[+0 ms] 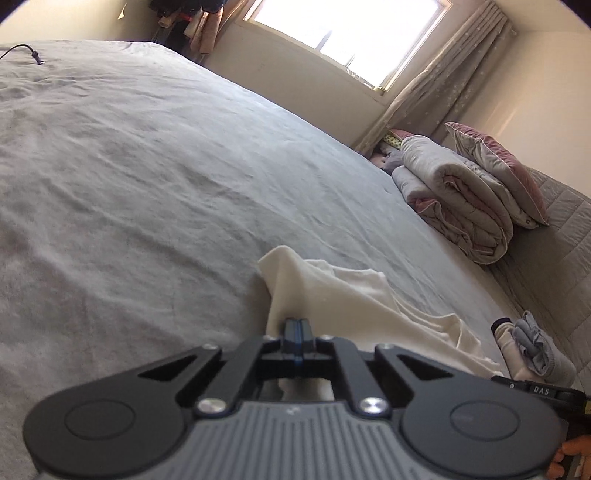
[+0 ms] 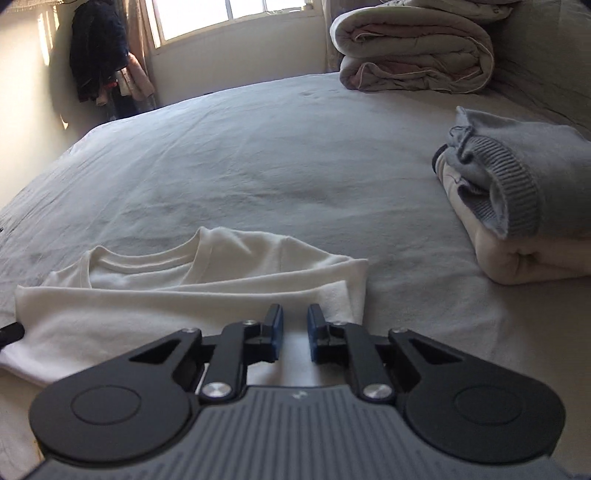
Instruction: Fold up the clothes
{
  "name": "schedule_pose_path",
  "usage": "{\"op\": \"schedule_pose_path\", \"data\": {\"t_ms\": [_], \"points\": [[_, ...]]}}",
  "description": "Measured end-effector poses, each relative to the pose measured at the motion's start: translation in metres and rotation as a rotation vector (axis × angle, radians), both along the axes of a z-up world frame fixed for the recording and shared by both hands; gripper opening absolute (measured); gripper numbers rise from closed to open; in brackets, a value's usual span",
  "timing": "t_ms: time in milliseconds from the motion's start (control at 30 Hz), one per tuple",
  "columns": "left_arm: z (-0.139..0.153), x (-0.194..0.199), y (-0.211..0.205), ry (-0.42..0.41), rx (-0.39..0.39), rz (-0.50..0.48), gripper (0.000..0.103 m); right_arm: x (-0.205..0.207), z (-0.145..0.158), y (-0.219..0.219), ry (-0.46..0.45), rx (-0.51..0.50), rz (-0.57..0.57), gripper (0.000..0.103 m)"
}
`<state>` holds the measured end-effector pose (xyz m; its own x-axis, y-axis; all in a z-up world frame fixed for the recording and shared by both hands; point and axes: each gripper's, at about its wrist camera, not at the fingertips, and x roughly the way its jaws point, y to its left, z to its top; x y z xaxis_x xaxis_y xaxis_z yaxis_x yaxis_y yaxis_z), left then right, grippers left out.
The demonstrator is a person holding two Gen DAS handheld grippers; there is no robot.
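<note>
Left tongs: closed on a bunched edge of the white T-shirt; cloth is pinched between the blue pads and rises into a small peak just beyond them.
Right tongs: parted, with a clear gap between the pads, holding nothing; they hover low over the shirt's near right corner.
White T-shirt: lies on the bed close to the near edge, neckline facing away from the camera, a band of fabric already turned across the body below the collar.
Done so far: a stack of folded clothes sits on the bed to the right, well apart from the shirt, a grey knit on top of a cream piece; the shirt itself looks partly folded.
Left to do: by my judgement, the remaining folds on the shirt and moving it to the stack; no other loose garment shows on the bed.
Background: rolled duvet and a pillow at the headboard end, window beyond.
</note>
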<state>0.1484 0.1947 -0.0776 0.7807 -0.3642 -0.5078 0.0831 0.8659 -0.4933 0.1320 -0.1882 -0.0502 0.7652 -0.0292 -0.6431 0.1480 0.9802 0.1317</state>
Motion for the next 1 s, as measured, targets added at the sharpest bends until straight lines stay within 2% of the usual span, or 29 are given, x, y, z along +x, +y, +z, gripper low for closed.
{"op": "schedule_pose_path", "data": {"t_ms": [33, 67, 167, 233, 333, 433, 500, 567, 600, 733, 1000], "points": [[0.004, -0.002, -0.002, -0.003, 0.01, 0.004, 0.002, -0.006, 0.004, 0.003, -0.01, -0.021, 0.009, 0.024], [0.009, -0.005, -0.004, -0.009, 0.017, 0.005, 0.003, -0.012, 0.006, 0.004, -0.017, -0.035, 0.015, 0.027], [0.022, -0.016, -0.008, -0.049, 0.007, -0.014, 0.004, -0.028, -0.001, -0.008, -0.007, -0.004, 0.005, 0.032], [0.021, -0.021, -0.012, -0.051, -0.01, -0.042, 0.009, -0.038, -0.005, -0.017, 0.0, 0.016, -0.002, 0.035], [0.006, -0.021, -0.026, 0.007, 0.051, -0.09, 0.008, -0.053, -0.009, -0.029, 0.0, 0.085, -0.034, 0.04], [0.012, -0.034, -0.02, 0.025, 0.018, -0.061, 0.007, -0.07, -0.002, -0.036, -0.015, 0.173, -0.063, 0.041], [0.024, -0.042, -0.016, 0.039, 0.009, -0.047, 0.012, -0.082, 0.008, -0.032, -0.023, 0.169, -0.037, 0.046], [0.034, -0.05, -0.015, 0.061, 0.032, -0.051, 0.028, -0.094, 0.016, -0.028, -0.008, 0.151, -0.014, 0.048], [0.037, -0.057, -0.013, 0.073, 0.043, -0.052, 0.03, -0.1, 0.019, -0.029, -0.001, 0.153, -0.01, 0.049], [0.046, -0.078, -0.008, 0.129, 0.067, -0.071, 0.036, -0.128, 0.03, -0.03, 0.017, 0.178, -0.005, 0.06], [0.042, -0.133, 0.005, 0.266, 0.102, -0.129, 0.038, -0.179, 0.034, -0.042, 0.133, 0.335, -0.024, 0.06]]}}
